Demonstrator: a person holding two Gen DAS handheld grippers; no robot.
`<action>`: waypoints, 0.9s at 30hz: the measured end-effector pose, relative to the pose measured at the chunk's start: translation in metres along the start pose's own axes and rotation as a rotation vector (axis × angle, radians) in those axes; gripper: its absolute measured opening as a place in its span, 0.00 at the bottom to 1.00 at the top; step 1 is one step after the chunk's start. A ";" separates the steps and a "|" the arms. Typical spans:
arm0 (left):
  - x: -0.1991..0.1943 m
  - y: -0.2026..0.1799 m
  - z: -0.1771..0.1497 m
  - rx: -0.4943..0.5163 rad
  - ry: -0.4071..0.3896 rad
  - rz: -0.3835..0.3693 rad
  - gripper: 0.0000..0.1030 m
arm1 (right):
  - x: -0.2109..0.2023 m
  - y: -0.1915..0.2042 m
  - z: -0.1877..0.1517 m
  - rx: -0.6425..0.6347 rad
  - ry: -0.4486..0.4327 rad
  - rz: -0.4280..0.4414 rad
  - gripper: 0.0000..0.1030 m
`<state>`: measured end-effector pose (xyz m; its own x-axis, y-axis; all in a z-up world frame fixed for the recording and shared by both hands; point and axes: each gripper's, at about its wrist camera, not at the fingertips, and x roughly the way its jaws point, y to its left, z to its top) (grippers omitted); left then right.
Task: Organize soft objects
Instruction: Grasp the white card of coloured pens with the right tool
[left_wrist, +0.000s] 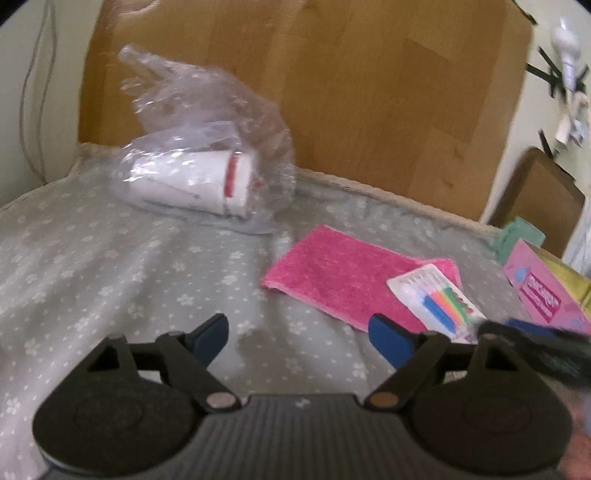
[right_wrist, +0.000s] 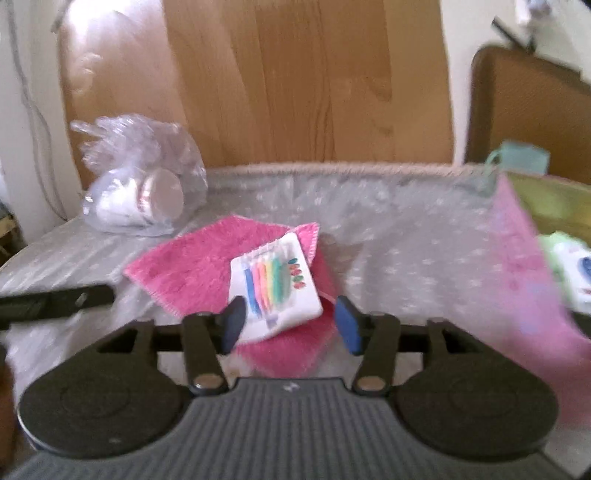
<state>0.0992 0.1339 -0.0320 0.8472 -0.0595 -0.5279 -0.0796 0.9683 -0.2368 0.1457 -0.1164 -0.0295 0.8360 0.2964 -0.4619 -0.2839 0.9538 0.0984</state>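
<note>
Right gripper (right_wrist: 290, 319), lower centre of frame: fingers spread w/ the candle pack (right_wrist: 275, 286) between them, pads not pressing; left gripper (left_wrist: 299, 341) spread wide, empty. Pink cloth (right_wrist: 192, 264) lies mid-frame under the pack, so prob. best to shift the pack off first, then pinch a cloth edge. Bag of cups (right_wrist: 142, 192) sits upper left, well apart.

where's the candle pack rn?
Both views: the candle pack lies on the pink cloth, mid-bed, right of the plastic bag; in the right wrist view it sits just ahead of the right tool's open fingers.

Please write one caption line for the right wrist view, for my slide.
Right tool open above a white packet of coloured sticks lying on a pink cloth.
</note>
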 end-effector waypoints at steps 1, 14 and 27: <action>0.001 -0.004 0.001 0.013 0.001 -0.010 0.83 | 0.014 0.000 0.003 0.014 0.017 -0.011 0.56; 0.007 -0.002 0.002 -0.002 0.031 -0.058 0.85 | -0.103 -0.008 -0.055 0.092 -0.008 -0.001 0.03; 0.005 -0.028 -0.005 0.015 0.130 -0.192 0.87 | -0.164 -0.053 -0.078 0.174 -0.041 -0.054 0.36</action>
<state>0.1031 0.1049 -0.0321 0.7710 -0.2727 -0.5755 0.0848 0.9396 -0.3317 -0.0133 -0.2193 -0.0280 0.8673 0.2426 -0.4347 -0.1551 0.9614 0.2272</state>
